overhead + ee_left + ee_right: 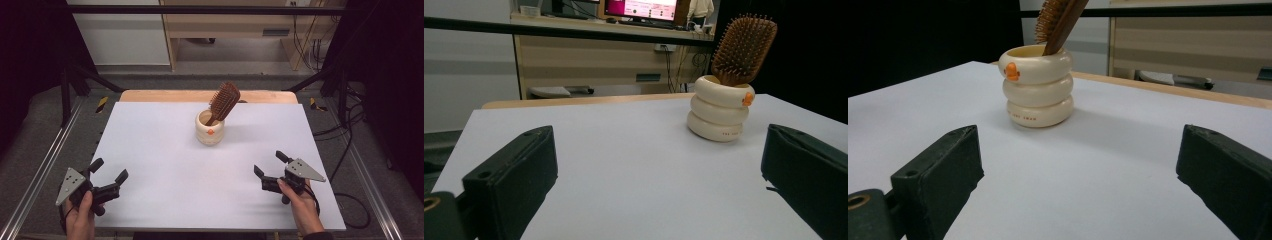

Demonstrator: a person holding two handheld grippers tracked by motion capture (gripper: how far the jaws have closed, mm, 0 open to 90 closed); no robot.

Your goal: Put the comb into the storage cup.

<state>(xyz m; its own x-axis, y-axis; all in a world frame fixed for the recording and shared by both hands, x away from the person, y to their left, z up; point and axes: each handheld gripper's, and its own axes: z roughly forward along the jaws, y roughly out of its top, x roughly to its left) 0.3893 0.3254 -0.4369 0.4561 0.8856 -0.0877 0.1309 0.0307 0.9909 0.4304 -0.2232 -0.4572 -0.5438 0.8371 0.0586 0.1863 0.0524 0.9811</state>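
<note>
A cream ribbed cup (209, 131) (719, 111) (1038, 94) with a small orange mark stands at the far middle of the white table (165, 150). A brown wooden hairbrush (223, 101) (743, 49) (1058, 22) leans in it, handle down, bristle head up and tilted right. My left gripper (108, 171) (659, 185) rests open at the near left corner, nothing between its jaws. My right gripper (270, 164) (1078, 180) is open at the near right, also holding nothing. Both point toward the cup from a distance.
The table's wooden far edge (200, 95) shows behind the white sheet. Metal rails (45, 165) run along both sides. Beyond stand a wooden desk (599, 60) with a monitor (639, 9), cables (310, 45) on the floor, and a person far off.
</note>
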